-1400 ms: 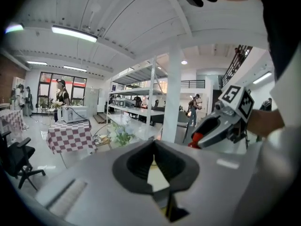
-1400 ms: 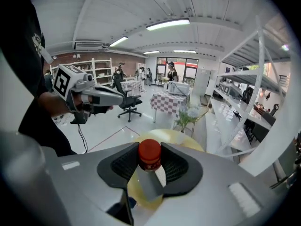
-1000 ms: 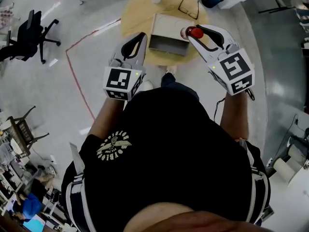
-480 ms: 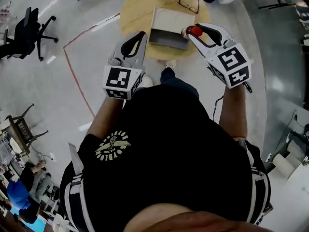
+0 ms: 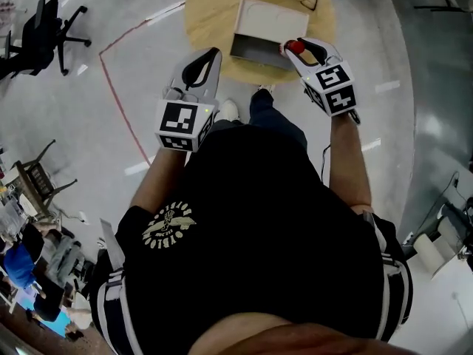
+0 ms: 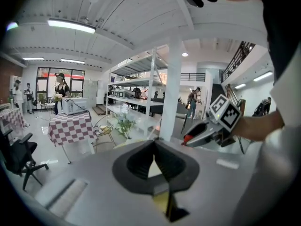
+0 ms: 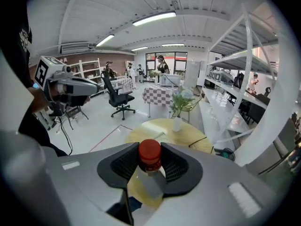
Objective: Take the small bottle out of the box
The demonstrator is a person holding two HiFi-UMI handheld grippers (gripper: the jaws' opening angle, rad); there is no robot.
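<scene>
Small bottle (image 5: 295, 47), red cap showing, stays clamped in the right gripper (image 5: 290, 49) at upper centre of the head view. It now sits off the box's (image 5: 270, 22) lower right corner. Box and round table (image 5: 207, 21) have slid toward the top edge. Left gripper (image 5: 212, 53) holds its spot, jaws together, empty.

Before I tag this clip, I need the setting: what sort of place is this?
Probably an open workshop or lab hall: tall storage racks, a swivel office chair and a round wooden table.
</scene>
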